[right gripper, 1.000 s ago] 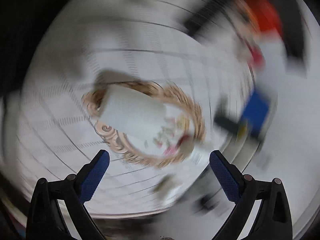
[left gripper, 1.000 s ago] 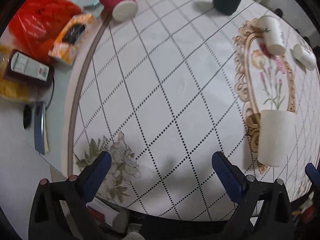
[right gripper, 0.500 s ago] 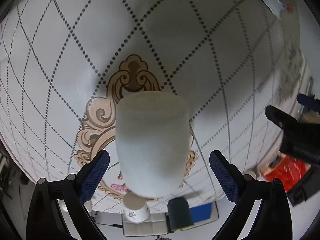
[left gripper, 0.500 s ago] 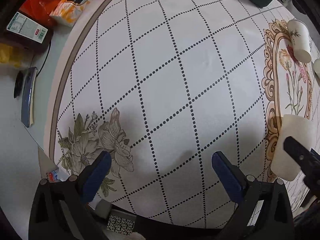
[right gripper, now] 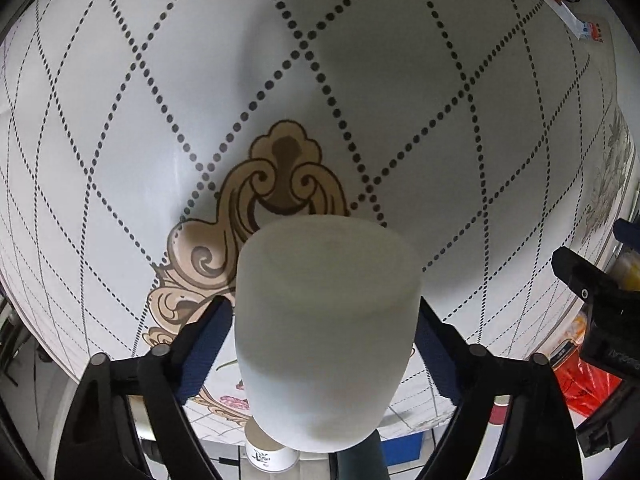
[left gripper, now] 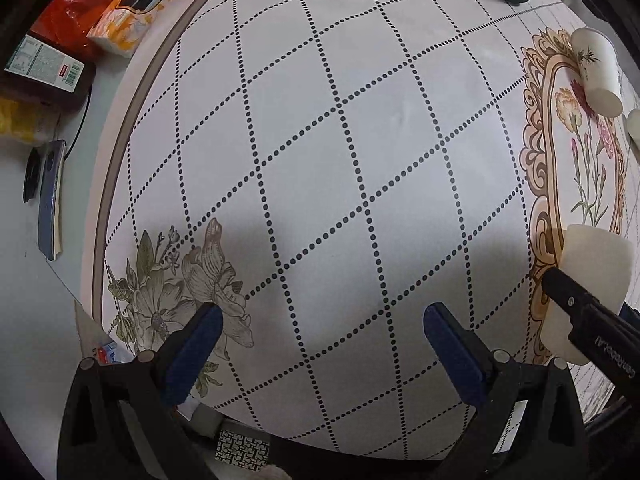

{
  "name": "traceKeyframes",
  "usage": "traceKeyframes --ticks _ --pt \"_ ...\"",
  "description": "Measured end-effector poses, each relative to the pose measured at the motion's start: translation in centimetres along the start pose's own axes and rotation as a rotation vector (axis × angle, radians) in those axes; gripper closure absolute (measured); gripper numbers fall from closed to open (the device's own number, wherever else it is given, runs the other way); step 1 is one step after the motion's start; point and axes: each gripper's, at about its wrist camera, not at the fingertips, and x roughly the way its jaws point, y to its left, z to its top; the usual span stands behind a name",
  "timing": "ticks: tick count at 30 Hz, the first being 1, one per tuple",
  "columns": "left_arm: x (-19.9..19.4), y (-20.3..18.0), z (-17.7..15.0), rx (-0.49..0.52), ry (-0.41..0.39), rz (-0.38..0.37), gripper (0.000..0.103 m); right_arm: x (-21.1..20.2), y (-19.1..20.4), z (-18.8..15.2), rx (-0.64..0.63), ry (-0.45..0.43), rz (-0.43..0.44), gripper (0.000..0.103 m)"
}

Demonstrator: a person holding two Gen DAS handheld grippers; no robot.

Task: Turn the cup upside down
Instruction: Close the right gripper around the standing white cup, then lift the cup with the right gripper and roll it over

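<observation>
Cup (right gripper: 326, 332) at 6 o'clock: light, crushable | my right claw (right gripper: 324, 336) just closed, pads on its mid-wall | left claw (left gripper: 320, 354) wide, empty.

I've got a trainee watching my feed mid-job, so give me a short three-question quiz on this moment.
1. True or false: the right gripper has its fingers against the sides of the frosted white cup.
2. What lies between the left gripper fingers: (a) a red cup, (b) bare tablecloth, (c) a phone?
3. Which printed motif lies on the cloth just beyond the frosted white cup in the right wrist view?

Key:
1. True. The fingers have just been closing, and the cup sits between them with both pads at its walls.
2. b.
3. The tan scroll ornament.
</observation>
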Motion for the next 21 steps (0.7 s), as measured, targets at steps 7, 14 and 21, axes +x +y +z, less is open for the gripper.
traceKeyframes --ticks 7,14,21 --pt "-0.2 -1.1 0.0 0.01 -0.001 0.002 0.0 0.6 -0.7 0.1 0.037 0.018 0.02 0.029" --pt "-0.6 -2.0 -0.2 0.018 -0.007 0.001 0.0 0.8 -2.6 -0.2 0.093 0.02 0.042 0.029" --pt "-1.0 -2.8 0.2 0.027 -0.009 0.0 0.0 1.2 -6.0 -0.1 0.197 0.034 0.08 0.03"
